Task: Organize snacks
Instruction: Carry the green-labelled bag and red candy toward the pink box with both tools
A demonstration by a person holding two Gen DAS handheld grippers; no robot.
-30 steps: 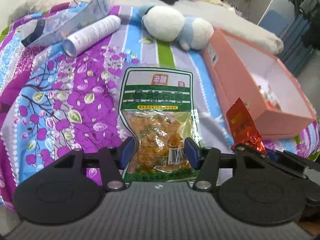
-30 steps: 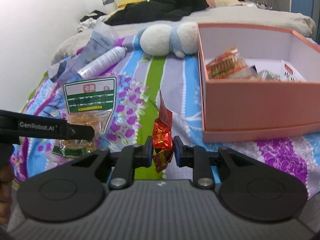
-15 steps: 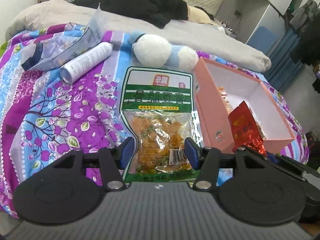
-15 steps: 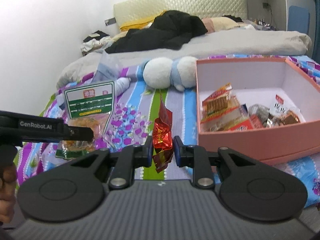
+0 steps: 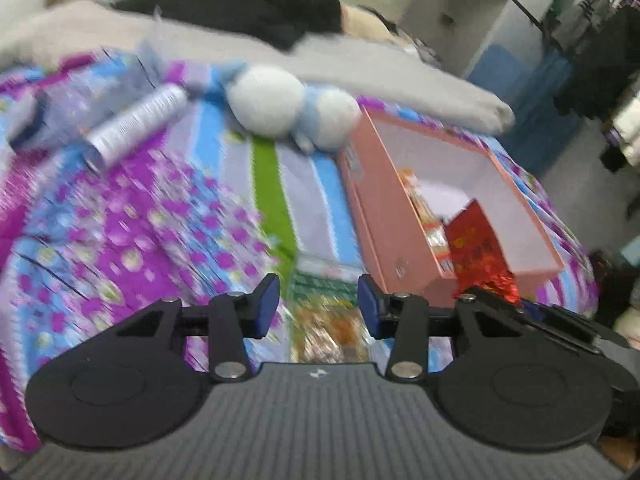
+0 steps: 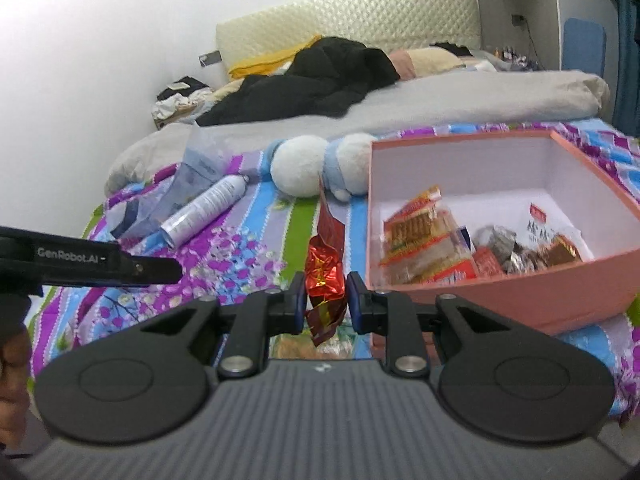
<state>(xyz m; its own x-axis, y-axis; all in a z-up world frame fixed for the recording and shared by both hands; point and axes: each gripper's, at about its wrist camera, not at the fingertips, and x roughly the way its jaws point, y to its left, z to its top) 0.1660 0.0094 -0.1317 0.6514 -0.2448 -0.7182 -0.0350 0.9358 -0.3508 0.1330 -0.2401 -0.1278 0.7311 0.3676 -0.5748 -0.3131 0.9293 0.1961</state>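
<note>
My right gripper [image 6: 326,304] is shut on a red foil snack packet [image 6: 324,272], held upright just left of the pink box [image 6: 520,296]. That box holds several wrapped snacks [image 6: 424,240]. In the left wrist view the red packet [image 5: 474,244] hangs in front of the box's [image 5: 384,216] near corner. My left gripper [image 5: 318,306] is open and its jaws are closing. The pads press on nothing. Through the gap I see the green bag of orange snacks [image 5: 326,312], blurred, low on the bedspread. The left gripper's arm [image 6: 100,264] reaches in from the left.
A white spray can [image 6: 204,208], a crumpled clear bag [image 6: 196,176] and a white-and-blue plush toy [image 6: 316,168] lie farther back on the patterned bedspread [image 6: 240,248]. Black clothing [image 6: 320,76] is piled near the headboard. A hand [image 6: 12,360] shows at the left edge.
The green bag, upright between the left jaws before, now sits low below them. The left jaws have narrowed. Both grippers have risen, and the box's inside shows more.
</note>
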